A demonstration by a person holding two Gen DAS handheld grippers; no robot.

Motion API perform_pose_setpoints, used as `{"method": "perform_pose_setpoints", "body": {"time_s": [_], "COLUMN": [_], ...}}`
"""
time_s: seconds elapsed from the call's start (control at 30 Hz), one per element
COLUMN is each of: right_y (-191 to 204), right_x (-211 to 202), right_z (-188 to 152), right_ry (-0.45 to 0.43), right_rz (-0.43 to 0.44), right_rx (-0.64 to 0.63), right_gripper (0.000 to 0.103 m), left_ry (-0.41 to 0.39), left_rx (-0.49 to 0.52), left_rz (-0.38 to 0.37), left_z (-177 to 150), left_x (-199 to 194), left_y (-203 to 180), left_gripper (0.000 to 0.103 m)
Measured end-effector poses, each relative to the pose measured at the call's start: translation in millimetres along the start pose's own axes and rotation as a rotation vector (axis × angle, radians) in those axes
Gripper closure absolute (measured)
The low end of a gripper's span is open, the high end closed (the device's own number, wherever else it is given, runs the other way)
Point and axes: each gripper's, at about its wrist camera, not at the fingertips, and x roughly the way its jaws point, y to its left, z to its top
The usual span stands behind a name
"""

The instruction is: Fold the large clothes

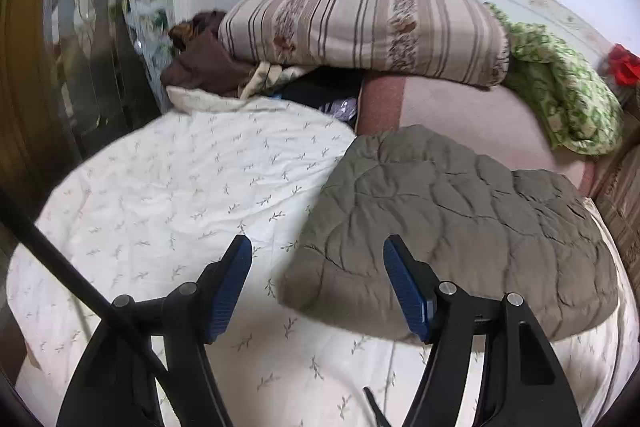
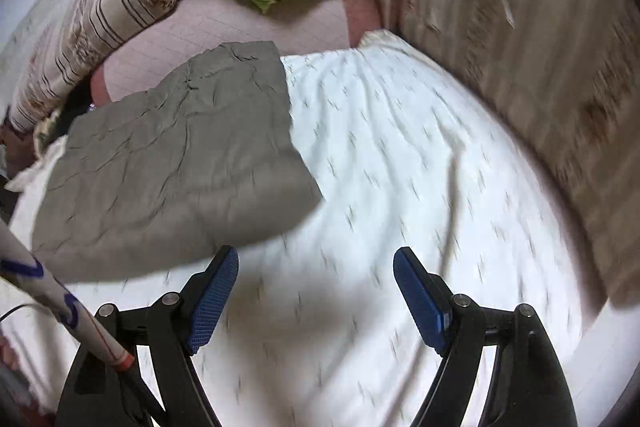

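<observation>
A grey-olive quilted garment (image 1: 460, 223) lies folded into a thick rectangle on a white leaf-print bedspread (image 1: 172, 195). It also shows in the right wrist view (image 2: 176, 163), left of centre on the bedspread (image 2: 400, 167). My left gripper (image 1: 318, 259) is open and empty, hovering above the garment's near left corner. My right gripper (image 2: 316, 267) is open and empty, hovering above the bedspread just right of the garment's near edge. The right wrist view is motion-blurred.
A striped folded quilt (image 1: 360, 27) and a green patterned blanket (image 1: 560, 87) lie at the back on a pink sheet (image 1: 460, 111). Brown clothes (image 1: 200, 63) sit at the back left. A dark pole (image 1: 60, 267) crosses the left. A beige striped cushion (image 2: 540, 67) lies at the right.
</observation>
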Motion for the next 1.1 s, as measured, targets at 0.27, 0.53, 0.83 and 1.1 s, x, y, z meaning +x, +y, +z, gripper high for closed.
{"method": "perform_pose_setpoints", "body": {"time_s": [0.27,0.53,0.83,1.1], "right_y": [-11.3,7.7,53.3,67.2], "right_x": [-40.3,-22.3,15.3,76.2], "right_z": [-44.5,-37.5,-6.8,4.6], "right_ry": [-0.015,-0.03,-0.097,-0.143], "right_rz": [0.087,0.121,0.133,0.045], "right_rx": [-0.012,-0.007,-0.011,-0.105], "right_gripper": [0.019,0.019,0.019,0.019], "left_ry": [-0.092,0.009,0.101,0.115], "left_rx": [0.055,0.019,0.009,0.024], "left_rz": [0.043,0.077,0.083,0.116], "left_z": [-20.8,-29.9,-35.2,-26.3], "left_x": [-49.1,-19.9,17.6,50.5], "left_y": [-11.1,1.4,-2.1,-8.7], "left_gripper": [0.035,0.033,0.033,0.033]}}
